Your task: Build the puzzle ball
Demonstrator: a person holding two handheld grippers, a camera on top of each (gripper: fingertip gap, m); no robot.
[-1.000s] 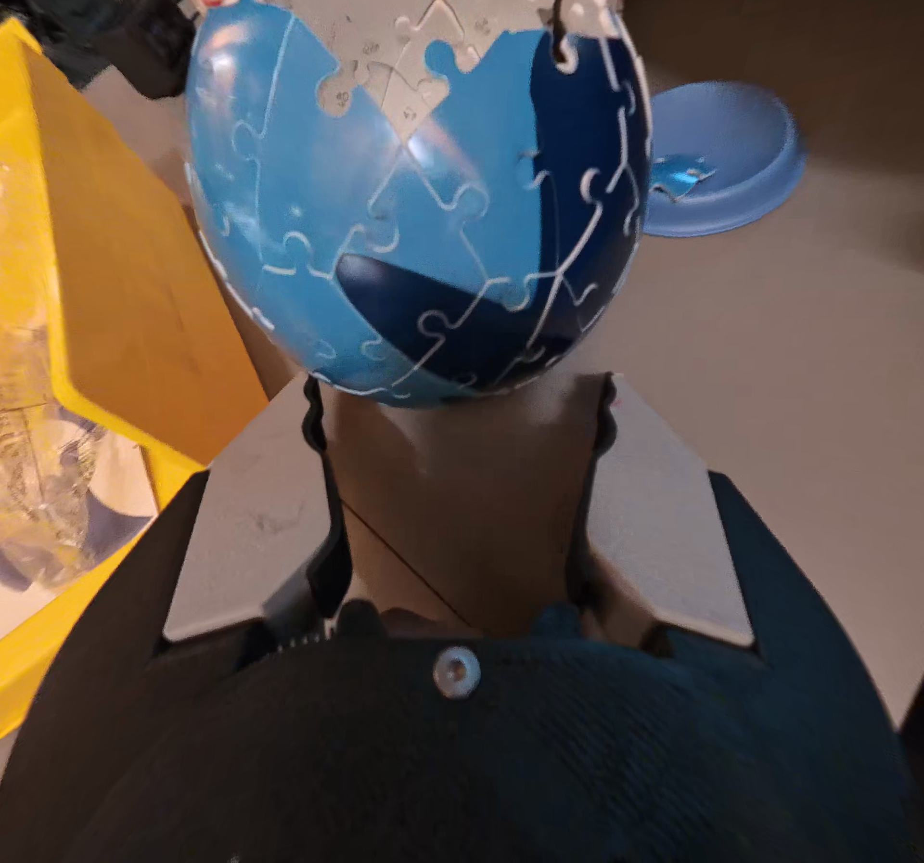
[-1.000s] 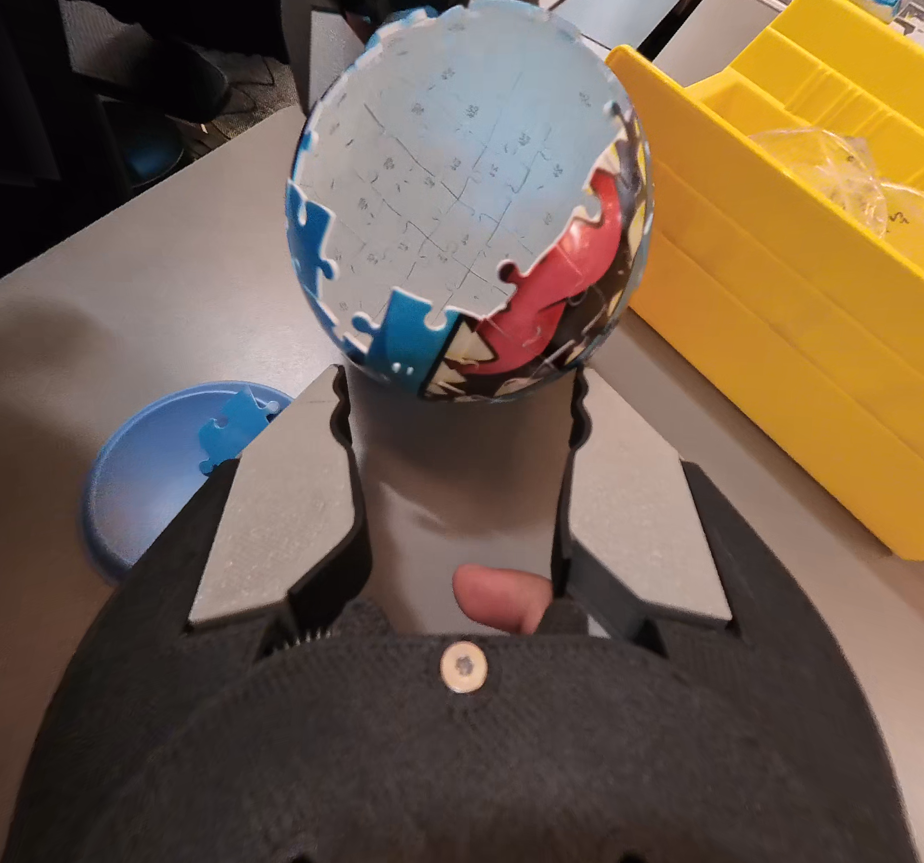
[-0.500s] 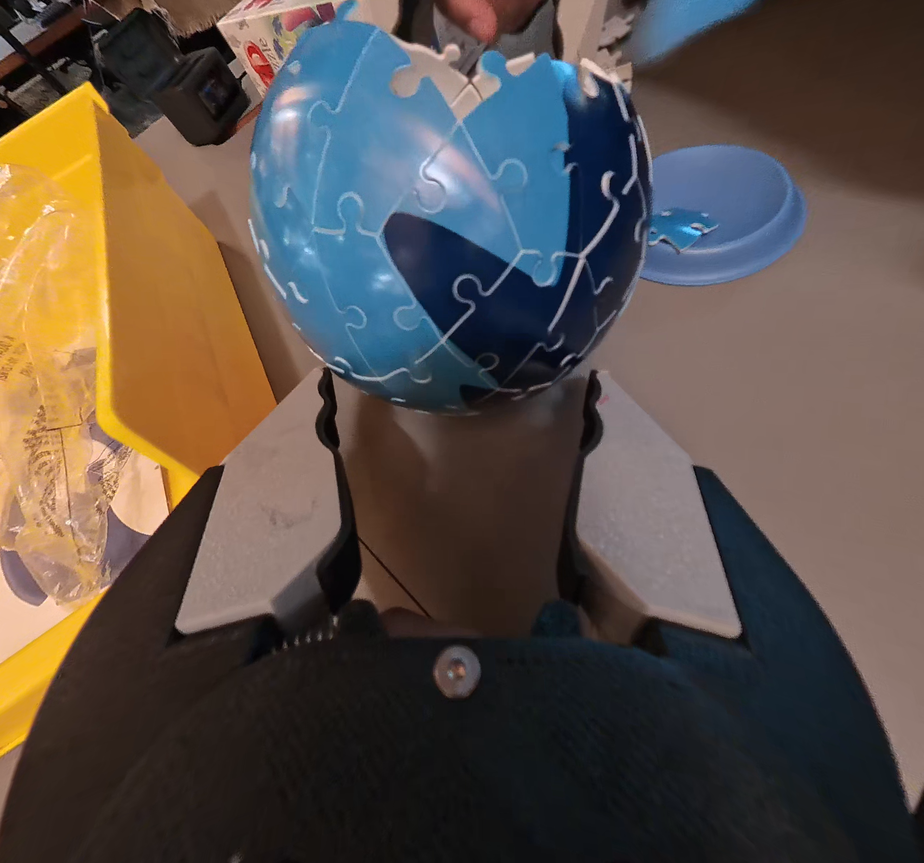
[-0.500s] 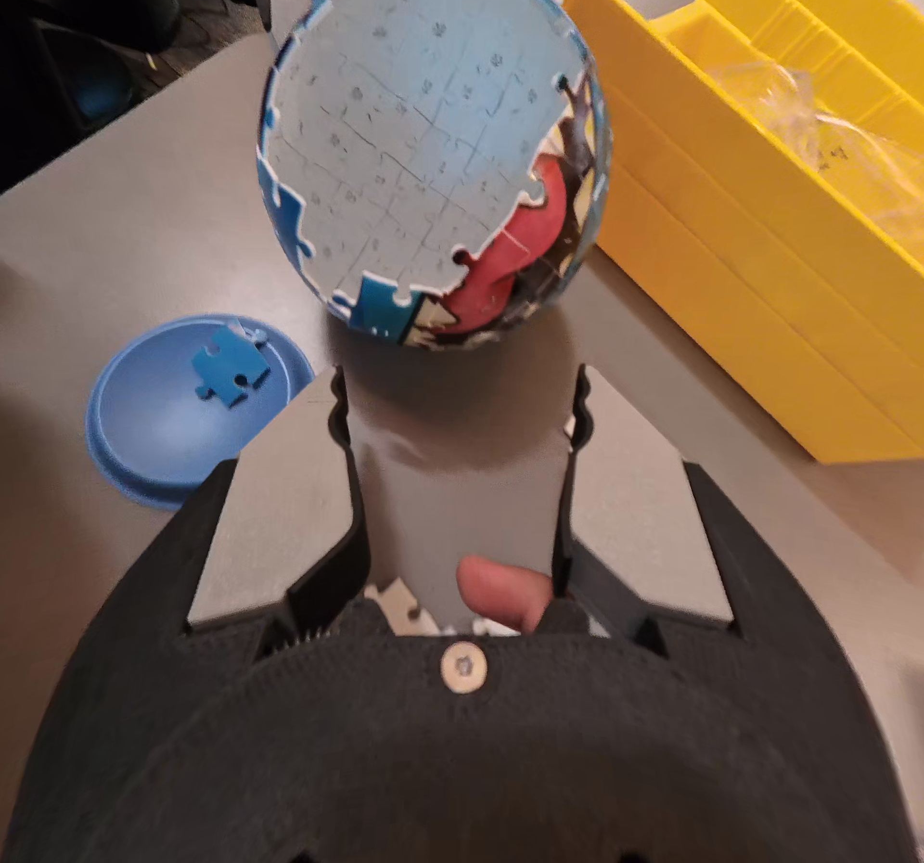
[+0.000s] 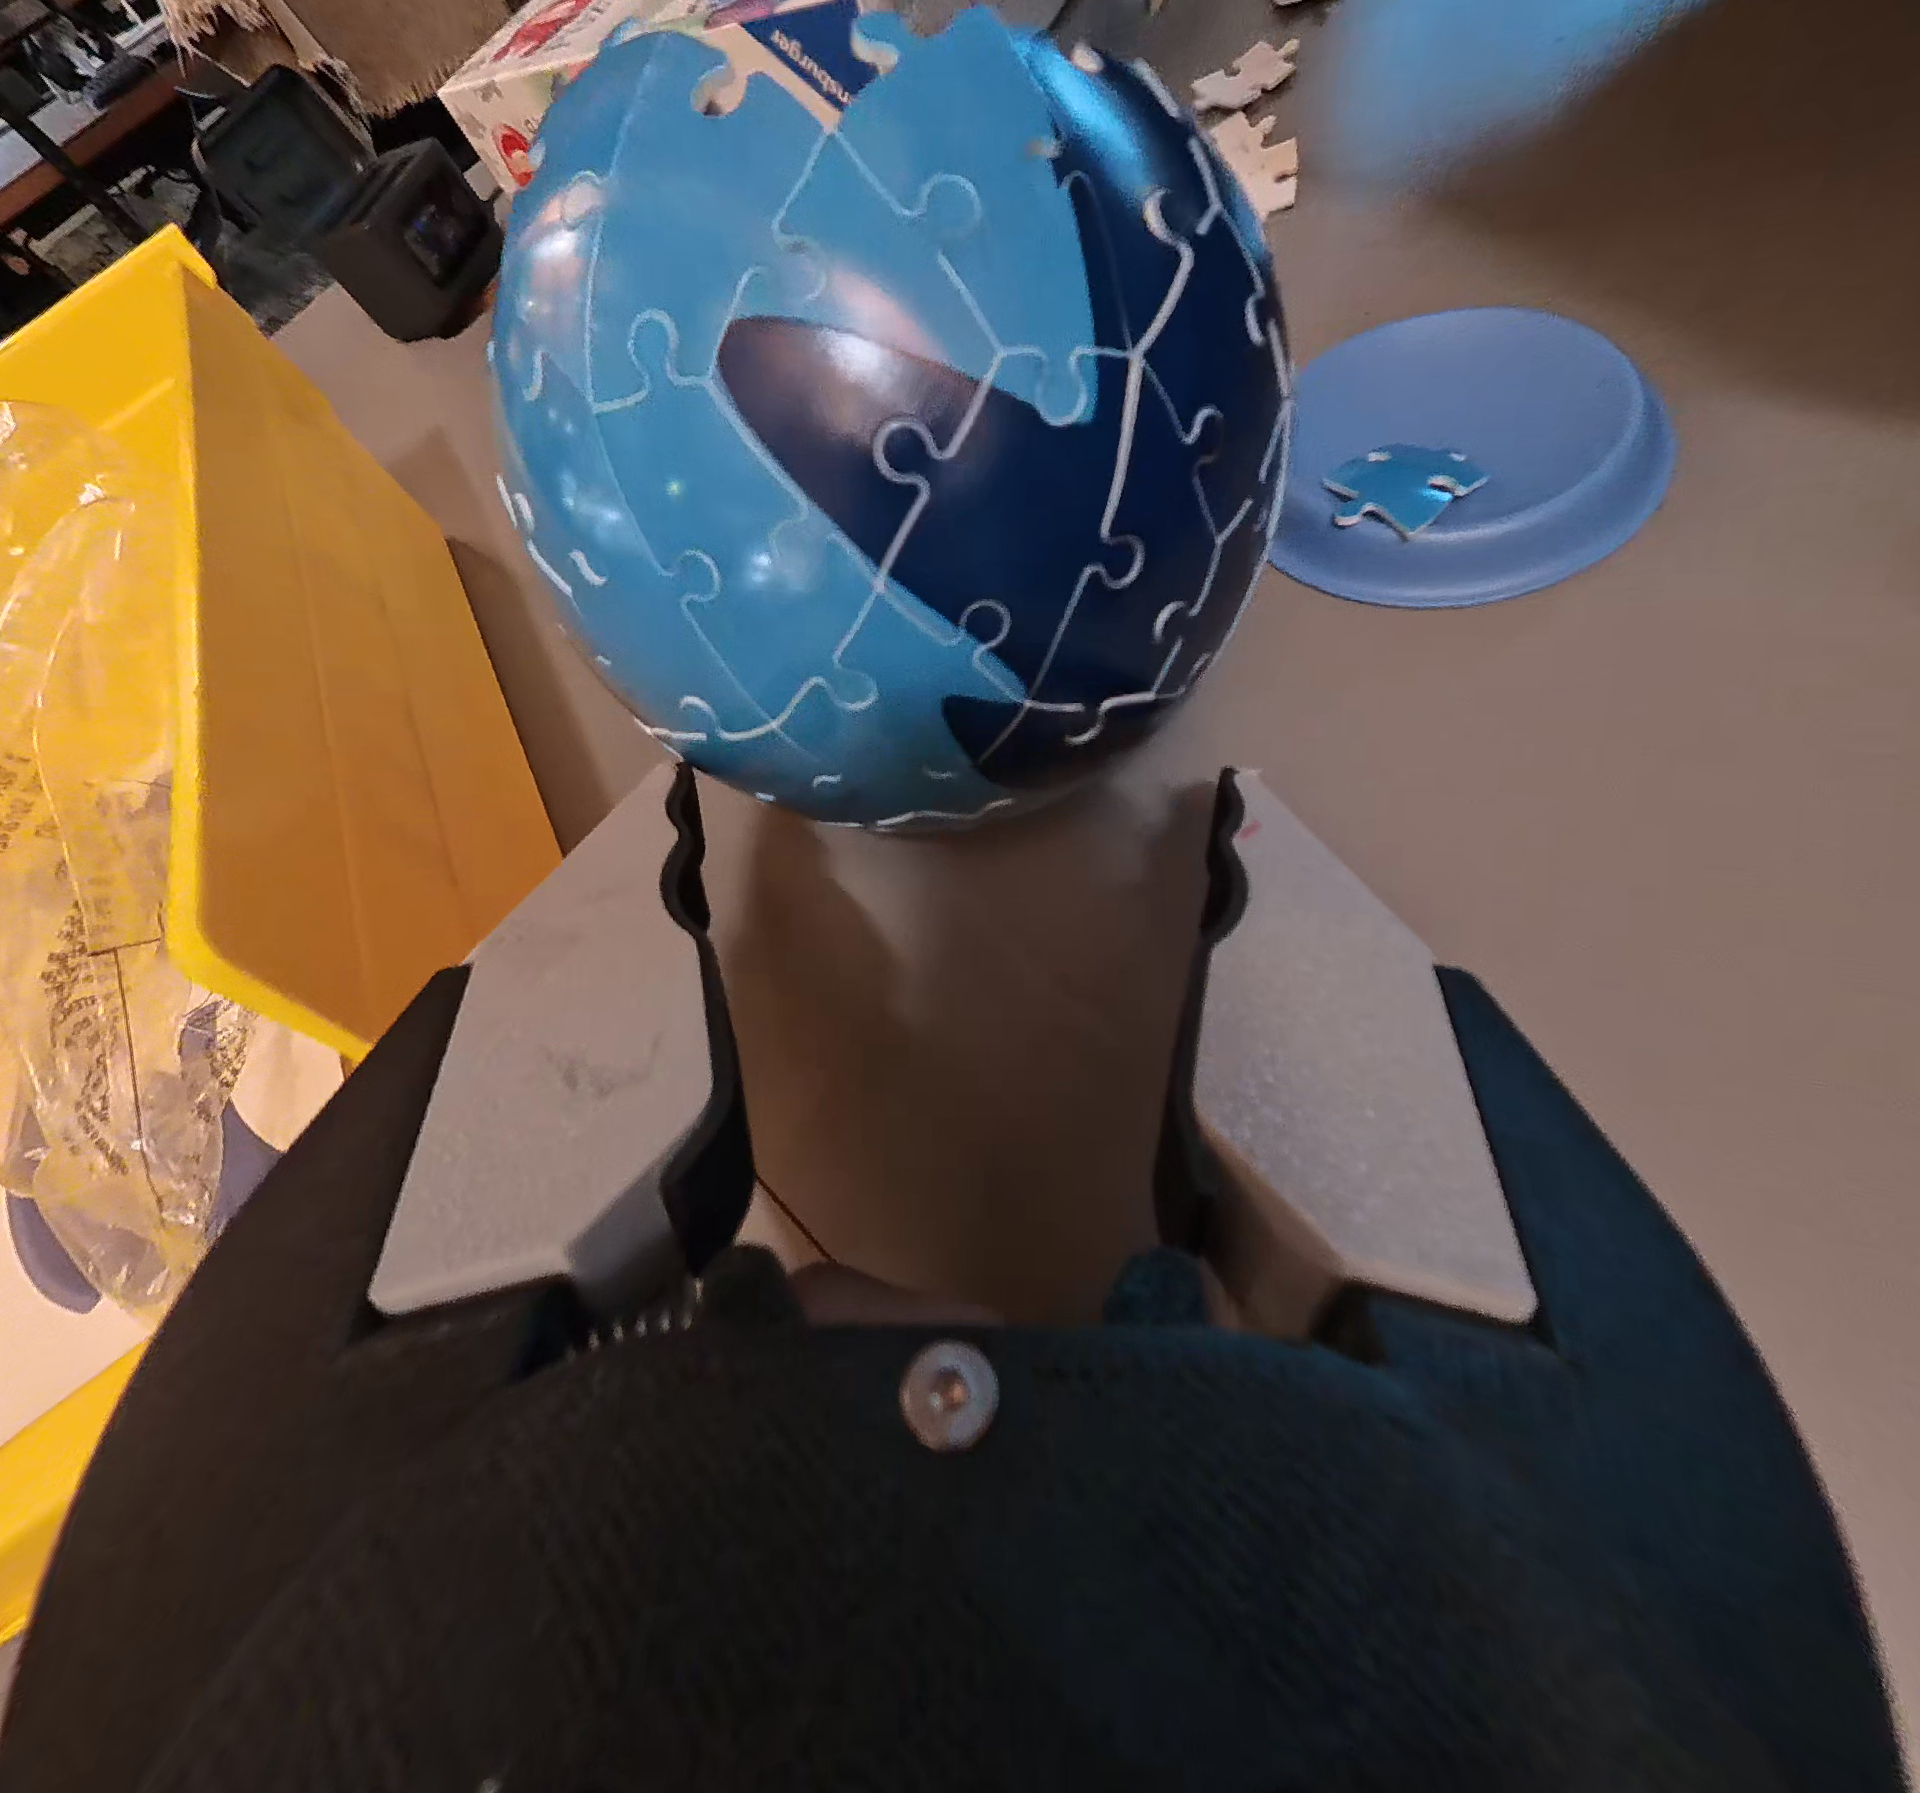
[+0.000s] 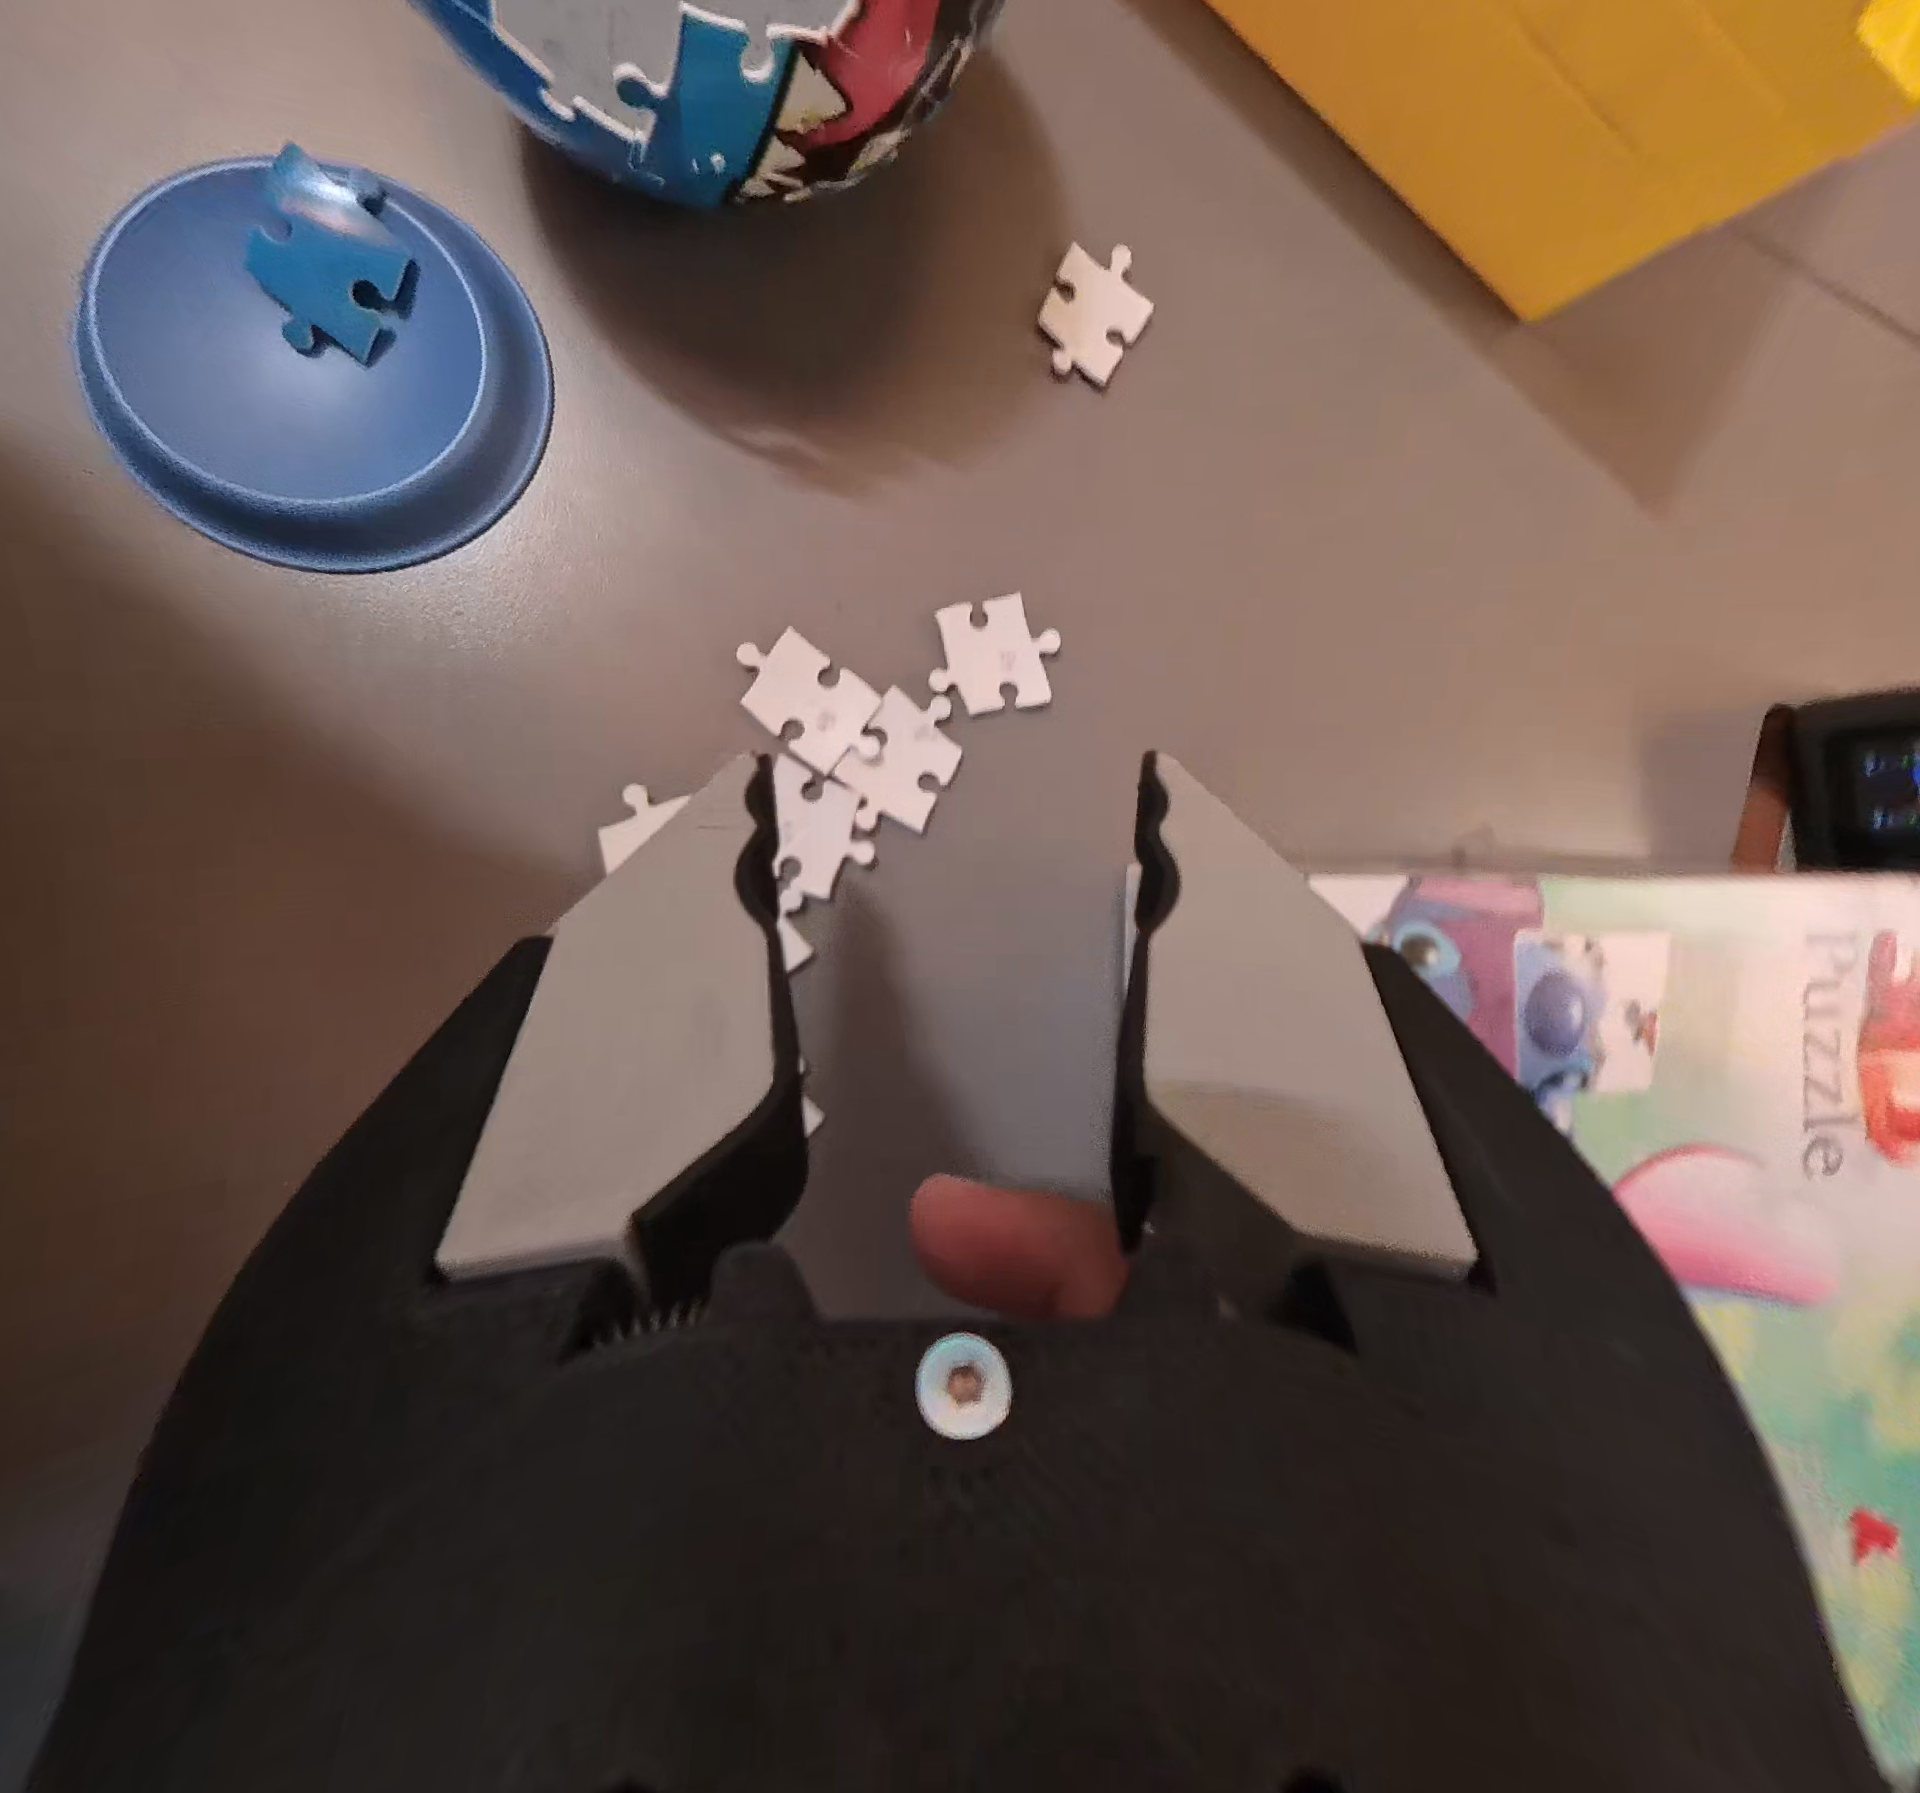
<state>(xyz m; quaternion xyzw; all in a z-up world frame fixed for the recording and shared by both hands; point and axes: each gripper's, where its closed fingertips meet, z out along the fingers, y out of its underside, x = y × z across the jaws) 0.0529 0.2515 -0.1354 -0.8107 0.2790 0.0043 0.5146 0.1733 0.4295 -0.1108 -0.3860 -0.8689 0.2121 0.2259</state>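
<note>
Right gripper (image 6: 951, 777) withdrew from ball (image 6: 727, 29), agape, empty; dish (image 6: 312, 455) holds 1 piece (image 6: 330, 289).

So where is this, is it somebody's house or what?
Probably a workshop or lab, not a house. A plain grey table holds a yellow storage bin, the kind workplaces use. Behind the puzzle ball stand black equipment boxes and other workbenches. I can't be certain.
</note>
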